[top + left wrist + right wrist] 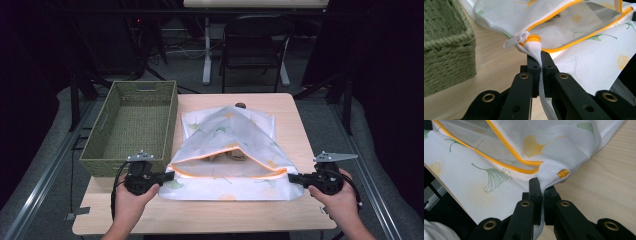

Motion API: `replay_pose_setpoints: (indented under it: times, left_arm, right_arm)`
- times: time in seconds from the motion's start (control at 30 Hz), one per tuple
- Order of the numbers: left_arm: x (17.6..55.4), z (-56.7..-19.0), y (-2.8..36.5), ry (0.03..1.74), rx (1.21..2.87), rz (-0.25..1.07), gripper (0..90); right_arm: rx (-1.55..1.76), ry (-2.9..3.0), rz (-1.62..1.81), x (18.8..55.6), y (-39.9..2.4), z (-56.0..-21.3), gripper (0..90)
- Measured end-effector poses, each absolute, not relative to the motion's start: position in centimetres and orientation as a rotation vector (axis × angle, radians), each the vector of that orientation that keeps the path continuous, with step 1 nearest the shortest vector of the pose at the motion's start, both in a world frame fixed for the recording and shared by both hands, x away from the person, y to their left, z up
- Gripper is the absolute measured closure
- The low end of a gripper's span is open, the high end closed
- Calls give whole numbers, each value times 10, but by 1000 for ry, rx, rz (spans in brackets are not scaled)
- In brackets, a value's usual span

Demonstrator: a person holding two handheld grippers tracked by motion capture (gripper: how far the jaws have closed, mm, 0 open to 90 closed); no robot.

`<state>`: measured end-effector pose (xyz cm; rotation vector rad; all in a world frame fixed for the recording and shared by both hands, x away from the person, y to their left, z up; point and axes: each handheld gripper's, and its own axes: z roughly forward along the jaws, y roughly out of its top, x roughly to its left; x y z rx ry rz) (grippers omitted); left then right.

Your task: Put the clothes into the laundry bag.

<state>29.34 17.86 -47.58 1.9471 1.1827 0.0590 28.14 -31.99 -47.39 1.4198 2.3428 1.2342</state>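
The left gripper (541, 58) is clamped on one corner of the mesh bag (227, 150), just below its white zipper pull (517, 41). The right gripper (543, 187) pinches the opposite corner, the bag spread on the table (200, 215) between them. A green basket (131, 125) sits beyond the left gripper.

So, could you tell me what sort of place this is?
Probably a lab or recording room: a lone wooden table on grey carpet, a black chair and equipment stands behind, dark surroundings.
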Motion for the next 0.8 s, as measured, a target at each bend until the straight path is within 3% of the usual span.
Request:
replay_pose_setpoints:
  times: [0.4, 0.8]
  left_arm:
    - [282, -497, 174, 1194, 2007, 100, 884]
    - [275, -530, 176, 1235, 2013, 35, 879]
  right_arm:
    - [1418, 2364, 1182, 270, -314, -492, 881]
    - [1446, 2369, 1129, 263, -309, -516, 876]
